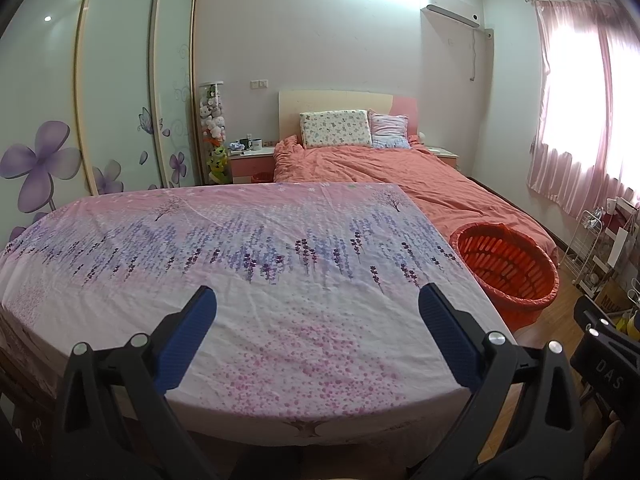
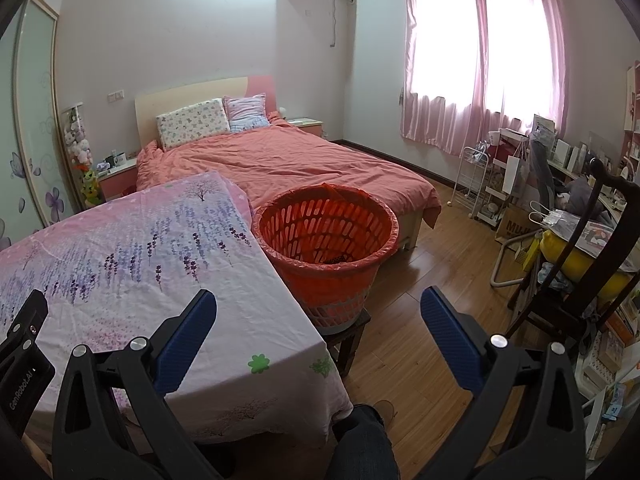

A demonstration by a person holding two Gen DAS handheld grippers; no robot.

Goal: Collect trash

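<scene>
An orange slatted basket lined with a red bag stands on a low dark stool to the right of the table; it also shows in the left wrist view. A dark item lies at its bottom. My left gripper is open and empty above the near part of the table, covered in a pink and purple floral cloth. My right gripper is open and empty, above the table's right edge and just in front of the basket. I see no loose trash on the cloth.
A bed with an orange cover lies beyond the table. A dark wooden chair with a yellow cushion and cluttered shelves stand at the right. A wardrobe with sliding doors fills the left wall. Wood floor runs between.
</scene>
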